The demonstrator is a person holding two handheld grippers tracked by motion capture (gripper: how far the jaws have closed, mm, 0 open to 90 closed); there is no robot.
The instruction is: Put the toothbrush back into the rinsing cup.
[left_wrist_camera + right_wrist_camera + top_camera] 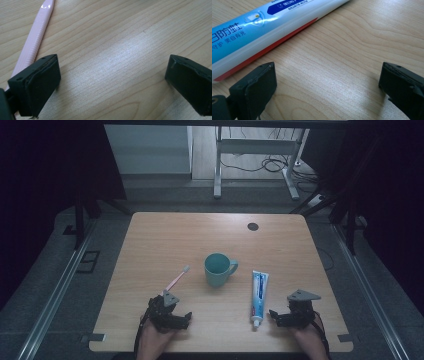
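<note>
Wooden tabletop (160, 235) carries a teal mug (218, 269), pink toothbrush (177, 279) and toothpaste tube (258, 296); left hand-held gripper (176, 319) and right hand-held gripper (278, 316) both gape wide, empty.

Mug (218, 269) between toothbrush (177, 279) left, toothpaste (258, 296) right.

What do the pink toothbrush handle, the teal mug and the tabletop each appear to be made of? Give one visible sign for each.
Pink toothbrush handle: likely plastic; glossy, with fine moulded ribs.
Teal mug: possibly ceramic or plastic; smooth, uniform colour, too small to tell.
Tabletop: wood or wood-look laminate; pale grain lines with soft sheen.
</note>
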